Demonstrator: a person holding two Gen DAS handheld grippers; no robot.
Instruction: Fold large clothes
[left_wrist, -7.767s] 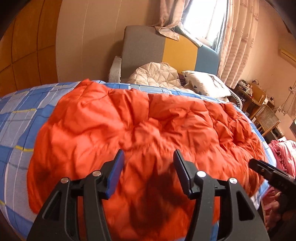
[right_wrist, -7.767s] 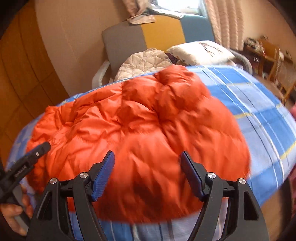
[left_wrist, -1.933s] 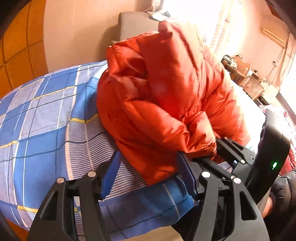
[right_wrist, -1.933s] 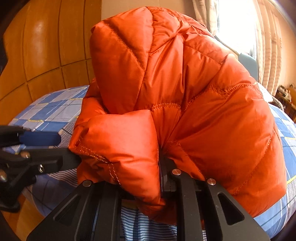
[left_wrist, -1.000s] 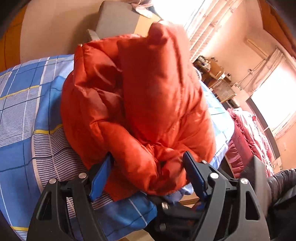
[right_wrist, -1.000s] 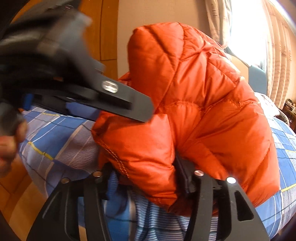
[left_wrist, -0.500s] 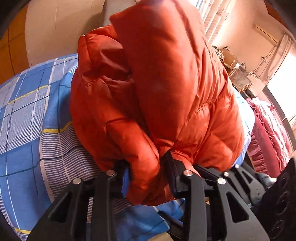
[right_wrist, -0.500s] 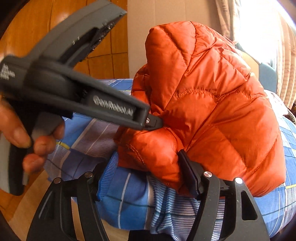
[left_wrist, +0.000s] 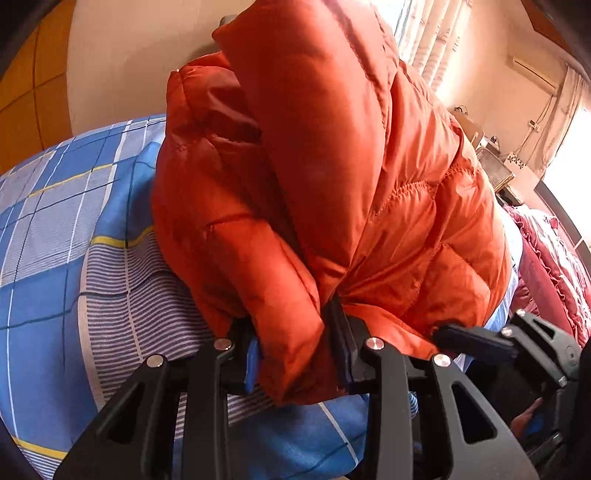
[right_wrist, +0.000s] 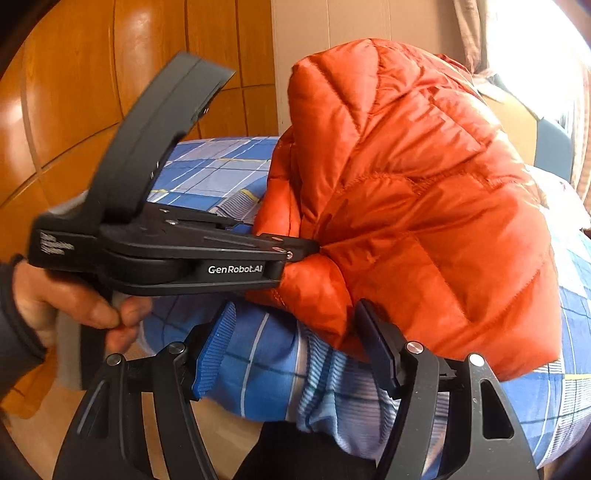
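The orange puffer jacket (left_wrist: 351, 177) sits bunched up at the edge of the blue checked bedspread (left_wrist: 66, 229). The left gripper (left_wrist: 295, 354) pinches its lower fold tight; the right gripper (right_wrist: 291, 347) gapes empty beside it.

Bed covered by blue, white and yellow plaid sheet (left_wrist: 66, 236). Bunched orange quilted down jacket (left_wrist: 351, 184) heaped on it, overhanging the near edge.

One orange puffer jacket (left_wrist: 332, 192) lies on one blue plaid bed (left_wrist: 55, 229), with two hand-held grippers, left (left_wrist: 295, 358) and right (right_wrist: 295, 347), beside the jacket.
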